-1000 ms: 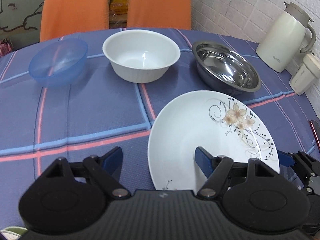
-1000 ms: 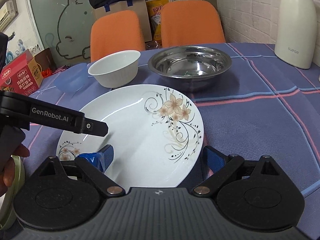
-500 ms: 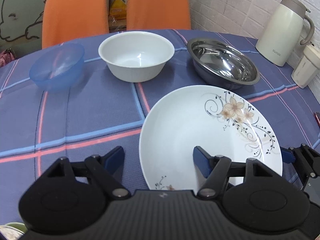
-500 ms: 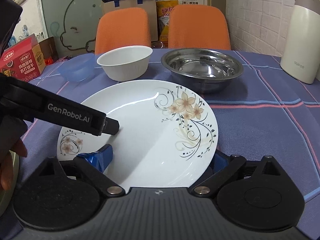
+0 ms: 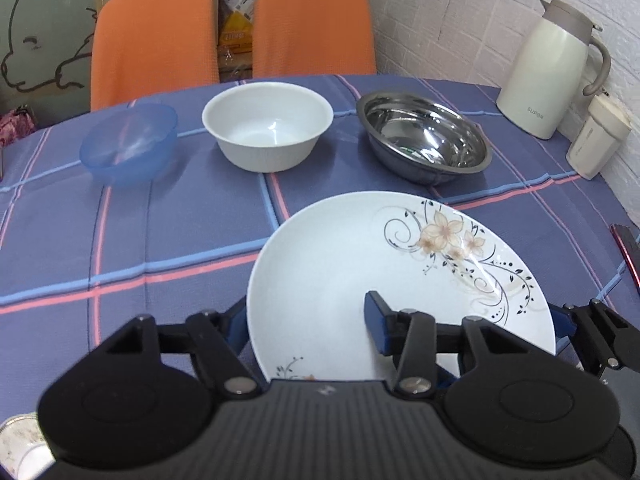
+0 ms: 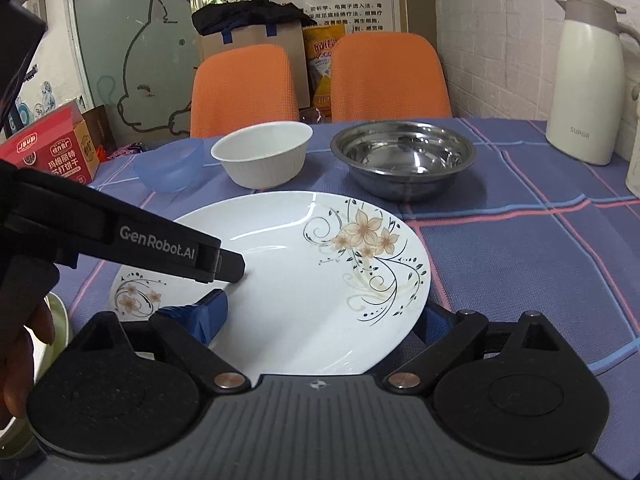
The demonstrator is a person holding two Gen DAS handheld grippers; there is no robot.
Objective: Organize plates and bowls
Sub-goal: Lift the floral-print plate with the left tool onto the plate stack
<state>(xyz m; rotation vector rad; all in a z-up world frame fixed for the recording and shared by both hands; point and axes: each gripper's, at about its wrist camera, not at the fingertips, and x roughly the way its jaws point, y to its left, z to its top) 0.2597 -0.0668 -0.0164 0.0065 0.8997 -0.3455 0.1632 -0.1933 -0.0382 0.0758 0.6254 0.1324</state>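
A white floral plate (image 5: 360, 264) (image 6: 288, 276) lies nearest on the checked tablecloth, with its near rim over both gripper bodies. My left gripper (image 5: 306, 320) is open and straddles the plate's near-left rim: one finger sits under the rim and the other rests on top of the plate. My right gripper (image 6: 320, 316) is open too, its left finger on the plate and its right finger under the rim. Behind stand a blue plastic bowl (image 5: 130, 142) (image 6: 172, 168), a white bowl (image 5: 268, 124) (image 6: 262, 158) and a steel bowl (image 5: 424, 138) (image 6: 404, 160).
A cream thermos jug (image 5: 554, 68) (image 6: 588, 80) and a small white canister (image 5: 598, 136) stand at the right by the brick wall. Two orange chairs (image 5: 312, 24) face the far table edge. A green-rimmed dish (image 6: 56, 332) shows at the lower left beside a hand.
Both grippers have slid further in around the plate, which now overlaps their bodies. The left gripper's fingers have drawn slightly closer together. The bowls have not moved.
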